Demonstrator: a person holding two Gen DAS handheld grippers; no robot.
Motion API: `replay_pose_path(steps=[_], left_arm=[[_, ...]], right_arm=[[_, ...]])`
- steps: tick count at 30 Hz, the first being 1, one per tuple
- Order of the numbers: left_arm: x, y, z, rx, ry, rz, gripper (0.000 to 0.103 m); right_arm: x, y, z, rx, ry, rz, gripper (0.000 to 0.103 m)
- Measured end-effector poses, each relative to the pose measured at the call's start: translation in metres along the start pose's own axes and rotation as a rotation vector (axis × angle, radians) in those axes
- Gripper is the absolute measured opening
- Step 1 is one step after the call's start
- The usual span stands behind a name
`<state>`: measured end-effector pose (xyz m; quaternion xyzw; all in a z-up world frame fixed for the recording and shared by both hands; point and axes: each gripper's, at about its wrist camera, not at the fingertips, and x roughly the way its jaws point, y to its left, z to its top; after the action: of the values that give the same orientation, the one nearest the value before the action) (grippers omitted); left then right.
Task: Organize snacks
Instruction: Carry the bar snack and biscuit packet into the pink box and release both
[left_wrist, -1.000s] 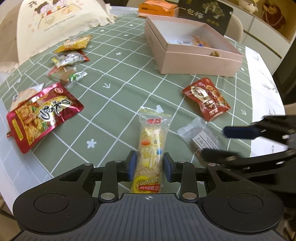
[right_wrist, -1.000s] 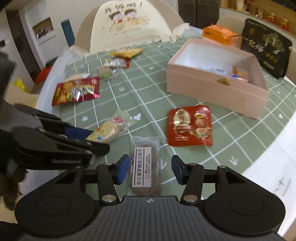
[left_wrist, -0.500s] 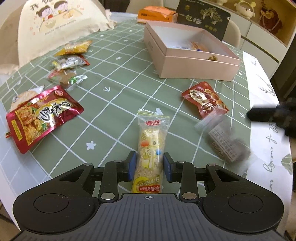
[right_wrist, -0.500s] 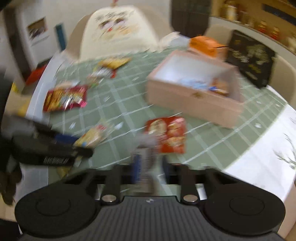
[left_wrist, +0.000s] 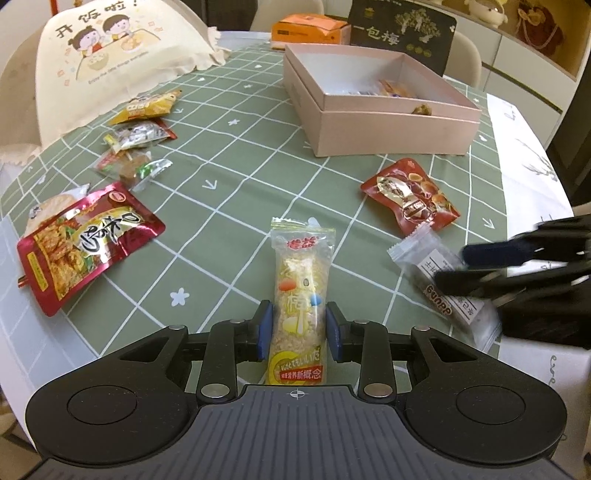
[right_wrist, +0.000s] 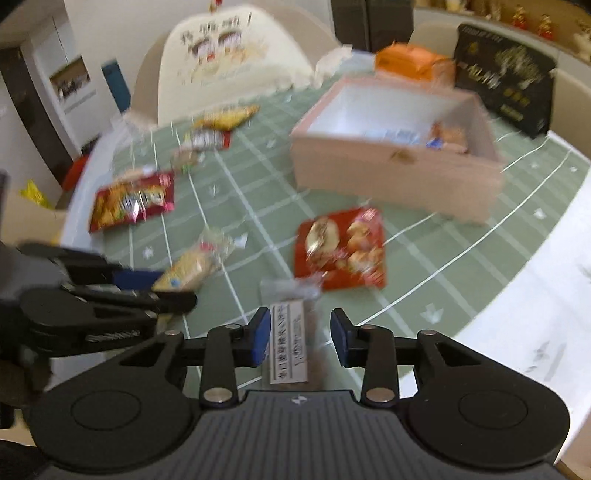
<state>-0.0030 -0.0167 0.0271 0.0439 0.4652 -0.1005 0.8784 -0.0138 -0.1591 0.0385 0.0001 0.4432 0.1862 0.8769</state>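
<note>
My left gripper (left_wrist: 298, 329) is shut on a yellow rice-cracker bar (left_wrist: 300, 306) that lies lengthwise on the green checked tablecloth (left_wrist: 229, 192). My right gripper (right_wrist: 300, 340) straddles a clear-wrapped dark biscuit pack (right_wrist: 290, 341); its jaws stand a little apart from the pack's sides, and the view is blurred. The same pack (left_wrist: 448, 286) shows in the left wrist view under the right gripper's fingers (left_wrist: 491, 254). The open pink box (left_wrist: 373, 107) holds a few snacks at the back.
A red nut pouch (left_wrist: 410, 197) lies between the bars and the box. A large red pouch (left_wrist: 83, 240) and several small snacks (left_wrist: 136, 147) lie at the left. A cream cushion (left_wrist: 110, 59), an orange box (left_wrist: 308, 29) and a black box (left_wrist: 402, 33) stand behind.
The right gripper lifted the biscuit pack half a second ago, then came back down; its jaws are now wider around the pack. The left gripper stays shut on the yellow bar.
</note>
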Motion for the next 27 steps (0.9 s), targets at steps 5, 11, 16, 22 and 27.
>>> replay_pose_path(steps=[5,11,16,22,27], left_arm=[[0.0,0.002,-0.003,-0.001,-0.014,-0.008,0.036],[-0.001,0.004,-0.002,-0.038,-0.017,-0.013,0.035],[-0.032,0.008,0.015,-0.109,-0.167,-0.097,0.033],[-0.074,-0.002,0.131,-0.094,-0.427,-0.214,0.033],[-0.022,-0.01,0.199,-0.13,-0.455,-0.219,0.033]], right_arm=[[0.017,0.027,-0.01,-0.162,0.014,-0.076,0.039],[-0.021,0.02,-0.002,-0.149,-0.039,-0.027,0.038],[-0.061,-0.019,0.023,0.035,-0.125,0.03,0.038],[-0.098,-0.053,0.043,0.133,-0.221,-0.009,0.038],[-0.1,-0.061,0.052,0.183,-0.241,-0.044,0.038]])
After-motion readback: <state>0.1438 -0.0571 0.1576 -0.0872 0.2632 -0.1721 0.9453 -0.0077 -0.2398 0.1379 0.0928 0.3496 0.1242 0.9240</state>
